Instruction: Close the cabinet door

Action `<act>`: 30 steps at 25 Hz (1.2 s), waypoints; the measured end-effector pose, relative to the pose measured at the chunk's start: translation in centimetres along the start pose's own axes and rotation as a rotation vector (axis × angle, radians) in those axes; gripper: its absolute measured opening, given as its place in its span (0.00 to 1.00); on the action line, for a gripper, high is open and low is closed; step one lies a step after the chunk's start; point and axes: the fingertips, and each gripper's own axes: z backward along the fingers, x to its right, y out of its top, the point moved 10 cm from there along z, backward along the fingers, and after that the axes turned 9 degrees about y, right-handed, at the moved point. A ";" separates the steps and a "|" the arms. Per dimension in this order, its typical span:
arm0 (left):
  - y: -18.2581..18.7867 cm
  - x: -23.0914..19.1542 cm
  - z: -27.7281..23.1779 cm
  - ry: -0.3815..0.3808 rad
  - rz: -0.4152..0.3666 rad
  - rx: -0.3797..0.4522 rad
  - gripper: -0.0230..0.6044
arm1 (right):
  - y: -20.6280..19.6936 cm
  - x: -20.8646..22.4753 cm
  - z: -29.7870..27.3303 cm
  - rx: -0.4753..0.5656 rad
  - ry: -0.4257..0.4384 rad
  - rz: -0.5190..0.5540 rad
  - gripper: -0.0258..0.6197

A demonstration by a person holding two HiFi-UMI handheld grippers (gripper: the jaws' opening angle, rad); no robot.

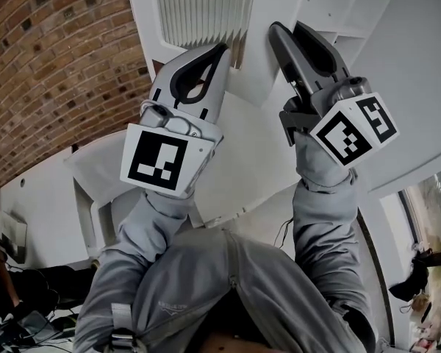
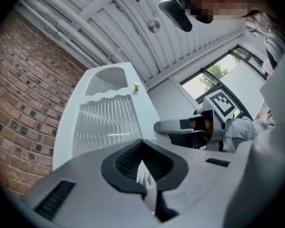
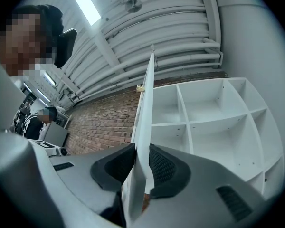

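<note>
The white cabinet door (image 1: pixel 253 87) with its ribbed glass panel (image 1: pixel 198 9) stands swung out from the open shelves (image 1: pixel 345 6). My right gripper (image 1: pixel 287 26) is shut on the door's free edge (image 3: pixel 145 122): in the right gripper view both dark pads (image 3: pixel 164 167) press the thin white edge from either side. My left gripper (image 1: pixel 222 48) is just left of it, its tips meeting at the lower edge of the ribbed panel (image 2: pixel 107 120). In the left gripper view its jaws (image 2: pixel 142 141) are shut with nothing gripped, and the right gripper (image 2: pixel 157 126) shows beside the door.
A brick wall (image 1: pixel 51 65) runs along the left. The white cabinet's empty compartments (image 3: pixel 213 122) lie right of the door edge. A small pale stopper (image 2: pixel 136 85) sits on the door's top edge. Cluttered desks (image 1: pixel 7 300) lie at the lower left.
</note>
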 end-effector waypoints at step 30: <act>-6.0 2.9 -9.8 0.150 -0.063 -0.047 0.05 | -4.2 14.0 -2.5 0.059 0.262 -0.086 0.23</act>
